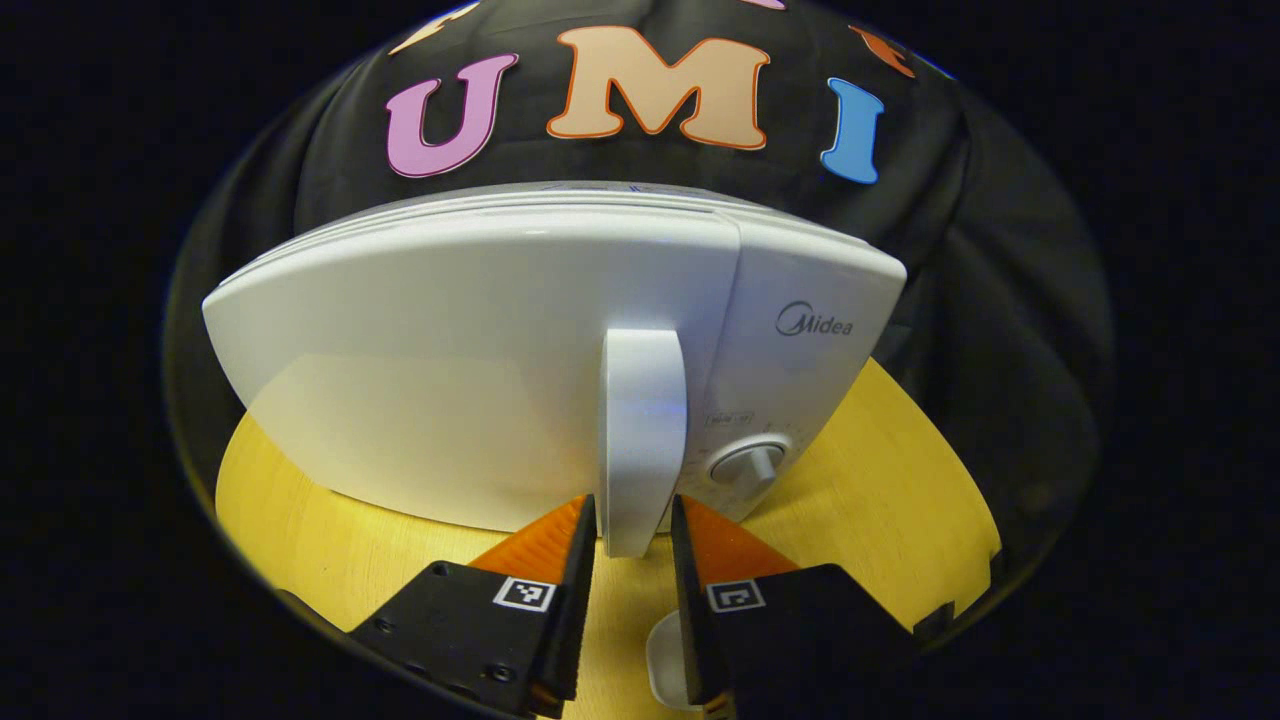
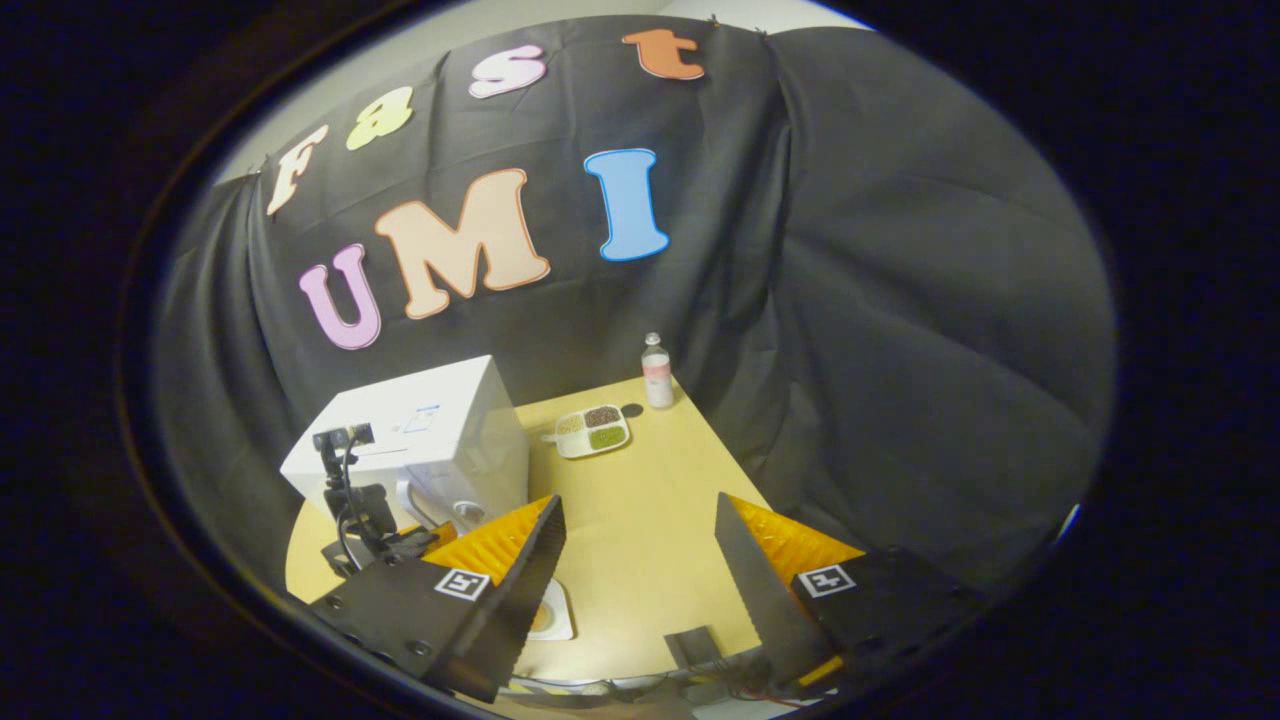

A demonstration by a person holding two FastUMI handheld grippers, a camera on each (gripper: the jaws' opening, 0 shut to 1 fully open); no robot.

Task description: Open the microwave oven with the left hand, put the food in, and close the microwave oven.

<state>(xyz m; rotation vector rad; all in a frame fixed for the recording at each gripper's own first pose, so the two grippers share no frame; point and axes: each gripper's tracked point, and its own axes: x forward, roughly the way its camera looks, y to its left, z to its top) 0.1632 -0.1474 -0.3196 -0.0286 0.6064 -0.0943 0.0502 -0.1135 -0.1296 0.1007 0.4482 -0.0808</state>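
A white microwave stands on the yellow table with its door closed. Its upright white door handle has its lower end between the fingers of my left gripper, which press on both sides of it. In the right gripper view the microwave stands at the left with the left gripper against its front. My right gripper hangs open high over the table, holding nothing. A small white plate with something orange on it lies near the front edge, partly hidden by a finger.
A divided tray of green and brown food lies at the back of the table beside a small bottle. A control dial sits right of the handle. Black cloth walls stand close behind and to the right.
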